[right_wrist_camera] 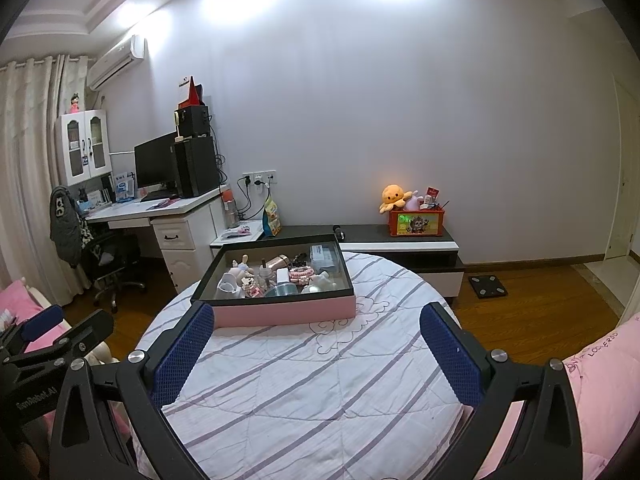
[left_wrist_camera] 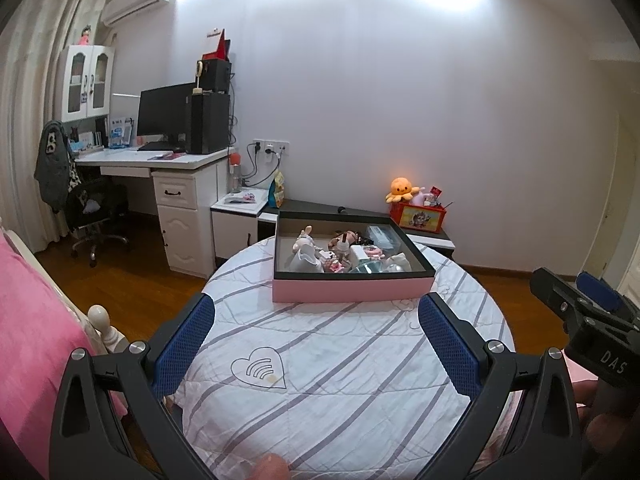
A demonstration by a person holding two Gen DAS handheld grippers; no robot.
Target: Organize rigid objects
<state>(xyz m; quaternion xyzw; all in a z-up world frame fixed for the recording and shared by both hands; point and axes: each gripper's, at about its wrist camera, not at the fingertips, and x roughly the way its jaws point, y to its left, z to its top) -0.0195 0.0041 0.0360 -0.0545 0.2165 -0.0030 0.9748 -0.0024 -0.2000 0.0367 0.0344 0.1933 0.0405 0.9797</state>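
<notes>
A round tabletop (left_wrist_camera: 328, 360) under a quilted, grey-striped cloth lies bare up to its near edge. At its far side sits a shallow pink box (left_wrist_camera: 352, 276) with a black rim, crowded with small figurines. Left gripper (left_wrist_camera: 316, 320) and right gripper (right_wrist_camera: 316, 328) hover ahead of it, both spread wide and empty.

Bright ceiling lights blow out into white glare on the upper wall (left_wrist_camera: 360, 80) in both views. Fisheye distortion bends the room, with dark vignetted corners. Focus is fairly sharp throughout; shadows are soft.
</notes>
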